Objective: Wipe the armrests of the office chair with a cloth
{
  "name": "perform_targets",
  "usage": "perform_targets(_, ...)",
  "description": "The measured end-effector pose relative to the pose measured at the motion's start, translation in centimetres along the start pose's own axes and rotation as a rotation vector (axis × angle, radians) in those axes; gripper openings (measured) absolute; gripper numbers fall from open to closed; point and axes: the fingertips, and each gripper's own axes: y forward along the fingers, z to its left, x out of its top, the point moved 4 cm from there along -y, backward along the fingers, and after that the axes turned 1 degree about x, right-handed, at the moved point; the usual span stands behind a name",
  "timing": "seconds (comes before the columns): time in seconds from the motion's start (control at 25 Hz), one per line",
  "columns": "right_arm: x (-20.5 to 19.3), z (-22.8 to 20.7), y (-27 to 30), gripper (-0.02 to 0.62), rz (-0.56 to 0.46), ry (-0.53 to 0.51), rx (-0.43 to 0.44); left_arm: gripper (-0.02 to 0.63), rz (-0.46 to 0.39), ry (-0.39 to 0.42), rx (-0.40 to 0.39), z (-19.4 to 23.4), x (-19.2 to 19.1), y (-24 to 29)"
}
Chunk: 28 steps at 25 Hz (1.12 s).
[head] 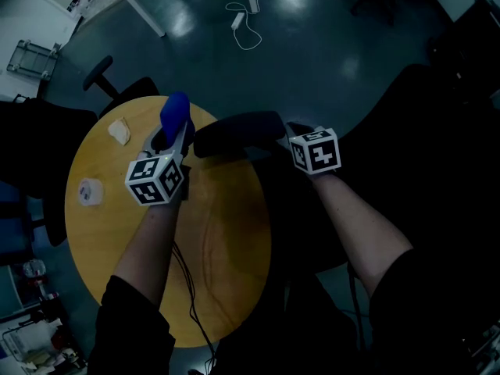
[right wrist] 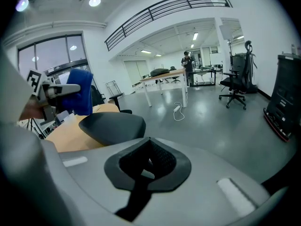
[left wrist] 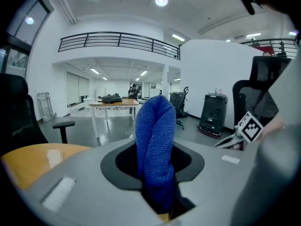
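Note:
A blue cloth stands bunched upright in my left gripper, which is shut on it above the round wooden table. In the left gripper view the cloth rises from between the jaws. The chair's black armrest pad lies just right of the cloth, over the table's far edge. My right gripper is at the pad's right end, jaws shut with nothing between them. In the right gripper view the armrest sits ahead to the left, with the cloth behind it. The dark chair body fills the right.
A crumpled tissue and a small white object lie on the table's left side. A thin cable runs across the table top. Another black chair stands beyond the table. A white power strip with cord lies on the floor.

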Motion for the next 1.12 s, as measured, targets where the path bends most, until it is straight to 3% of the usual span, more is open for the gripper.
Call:
perform_targets(0.08,0.0,0.2,0.2,0.002,0.006,-0.005,-0.004,0.144,0.072,0.029,0.032,1.4,-1.3,1.0)
perform_targets(0.28,0.5,0.4,0.4,0.0,0.024,-0.027,-0.045,0.146,0.215,0.162,-0.04,-1.9,-4.2,4.2)
perform_targets(0.44,0.5,0.3,0.6,0.0,0.022,-0.024,-0.063,0.144,0.237,0.176,-0.057,-3.5,-4.9,5.6)
perform_targets(0.68,0.8,0.1,0.3,-0.006,0.011,-0.039,-0.069,0.144,0.223,0.275,-0.155,-8.8,-4.0,8.1)
perform_targets(0.88,0.7,0.5,0.5,-0.006,-0.007,-0.028,-0.061,0.144,0.204,0.226,-0.217,-12.0,-3.4,9.5)
perform_targets(1.12,0.2,0.9,0.7,-0.008,-0.001,0.022,-0.063,0.144,0.209,0.106,-0.419,-18.4,-2.7,10.8)
